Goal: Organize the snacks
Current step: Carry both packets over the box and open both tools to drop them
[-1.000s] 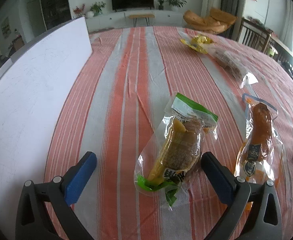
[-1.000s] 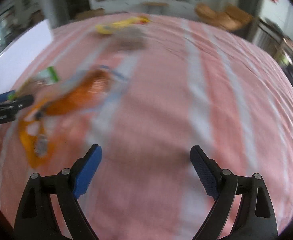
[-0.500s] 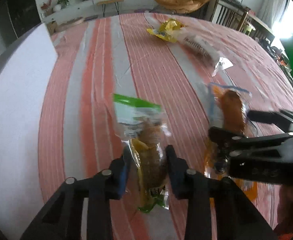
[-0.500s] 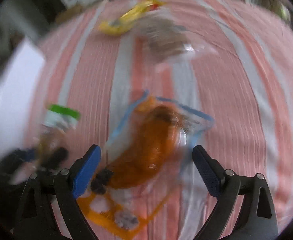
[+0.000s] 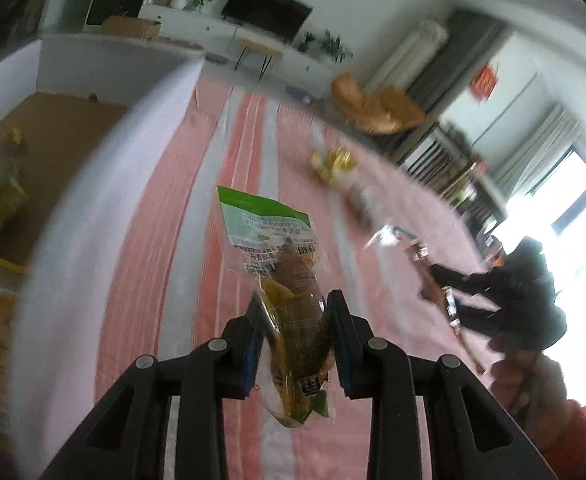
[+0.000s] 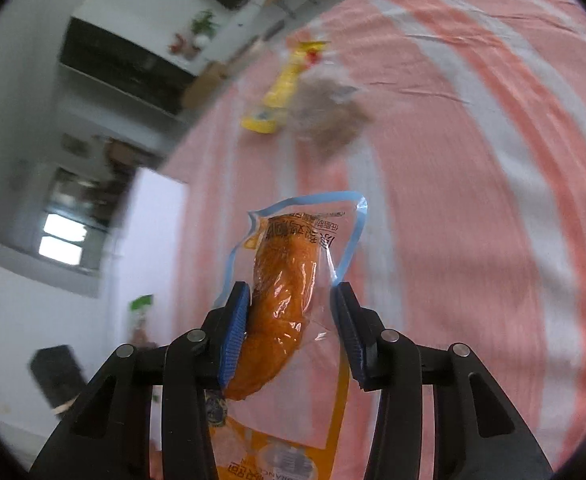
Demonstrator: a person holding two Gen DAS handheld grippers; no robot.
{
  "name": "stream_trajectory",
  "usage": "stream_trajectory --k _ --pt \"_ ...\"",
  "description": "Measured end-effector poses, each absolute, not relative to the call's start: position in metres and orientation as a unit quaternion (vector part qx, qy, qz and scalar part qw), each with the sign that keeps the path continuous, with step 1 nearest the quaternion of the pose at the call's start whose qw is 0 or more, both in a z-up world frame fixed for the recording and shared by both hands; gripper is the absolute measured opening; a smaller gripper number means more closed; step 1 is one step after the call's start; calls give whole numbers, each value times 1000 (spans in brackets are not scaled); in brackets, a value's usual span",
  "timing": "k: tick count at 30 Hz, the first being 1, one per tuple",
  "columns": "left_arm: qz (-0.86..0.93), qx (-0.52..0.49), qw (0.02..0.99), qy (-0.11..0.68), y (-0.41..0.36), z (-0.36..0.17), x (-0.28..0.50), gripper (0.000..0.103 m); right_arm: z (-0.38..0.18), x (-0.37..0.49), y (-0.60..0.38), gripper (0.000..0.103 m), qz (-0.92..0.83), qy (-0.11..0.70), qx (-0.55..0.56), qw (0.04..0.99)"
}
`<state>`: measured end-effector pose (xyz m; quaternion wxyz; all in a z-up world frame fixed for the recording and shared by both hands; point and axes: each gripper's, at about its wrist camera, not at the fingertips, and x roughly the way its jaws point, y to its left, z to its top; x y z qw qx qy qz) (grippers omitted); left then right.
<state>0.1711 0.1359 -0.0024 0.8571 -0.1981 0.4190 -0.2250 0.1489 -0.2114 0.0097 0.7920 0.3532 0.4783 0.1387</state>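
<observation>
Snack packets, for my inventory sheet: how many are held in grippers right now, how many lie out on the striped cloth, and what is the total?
Held in grippers: 2, the green-topped packet in the left gripper and the orange packet in the right gripper.
Lying on the cloth: 2, the yellow packet and the brown packet.
Total: 4

The left gripper point(image 5: 294, 322) sits at lower centre of its frame, blue pads pressed close together on a packet. The right gripper point(image 6: 291, 312) likewise sits low centre, jaws narrowed around a packet.
</observation>
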Motion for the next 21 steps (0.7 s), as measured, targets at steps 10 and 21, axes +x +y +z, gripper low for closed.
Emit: stream_trajectory --k 10,21 --pt "-56 -199 918 337 297 76 134 41 114 193 -12 48 360 452 349 738" --pt "133 -227 911 317 369 54 77 95 130 149 79 80 337 447 120 820"
